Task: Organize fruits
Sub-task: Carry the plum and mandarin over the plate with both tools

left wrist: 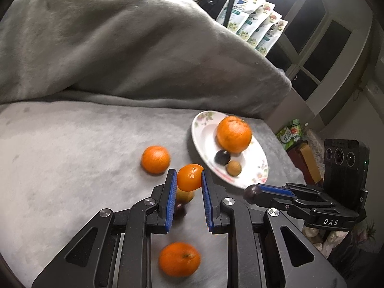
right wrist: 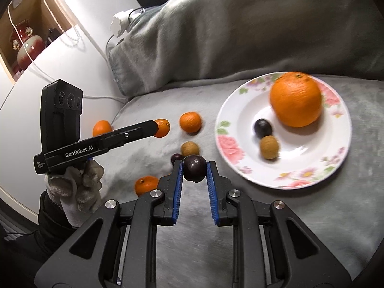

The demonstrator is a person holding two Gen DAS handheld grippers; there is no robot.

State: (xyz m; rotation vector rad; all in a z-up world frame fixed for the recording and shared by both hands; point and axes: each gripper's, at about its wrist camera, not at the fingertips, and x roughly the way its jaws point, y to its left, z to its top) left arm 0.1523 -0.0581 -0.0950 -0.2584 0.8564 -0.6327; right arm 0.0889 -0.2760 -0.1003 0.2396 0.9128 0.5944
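While both tongs are loaded, each carries a different fruit. The left tongs (left wrist: 189,177) are clamped on a small mandarin (left wrist: 190,177), pinched between the blue pads at the fingertips and held above the grey blanket (left wrist: 72,156). The right tongs (right wrist: 195,168) grip a dark plum (right wrist: 195,168) in the same manner, near the left rim of the plate (right wrist: 224,129).

In the left wrist view, a yellowish fruit (left wrist: 186,195) and a dark fruit (left wrist: 180,210) lie on the blanket directly below the held mandarin, partly hidden by the fingers; their exact kind cannot be told. One loose mandarin (left wrist: 155,159) sits to the left of the tongs, another (left wrist: 179,259) lies nearer the camera between the tong arms.

The flowered plate rests on the blanket to the right. It holds a large orange (right wrist: 296,99), a dark plum (right wrist: 263,127) and a brown round fruit (right wrist: 269,147); the last two touch each other, with the orange just beside them.

In the right wrist view, further loose fruit lies on the blanket left of the plate: a brown fruit (right wrist: 189,148), a second dark one (right wrist: 176,159) partly behind the finger, and three mandarins (right wrist: 190,122) (right wrist: 102,128) (right wrist: 146,185). A gloved hand (right wrist: 76,192) holds the left tool
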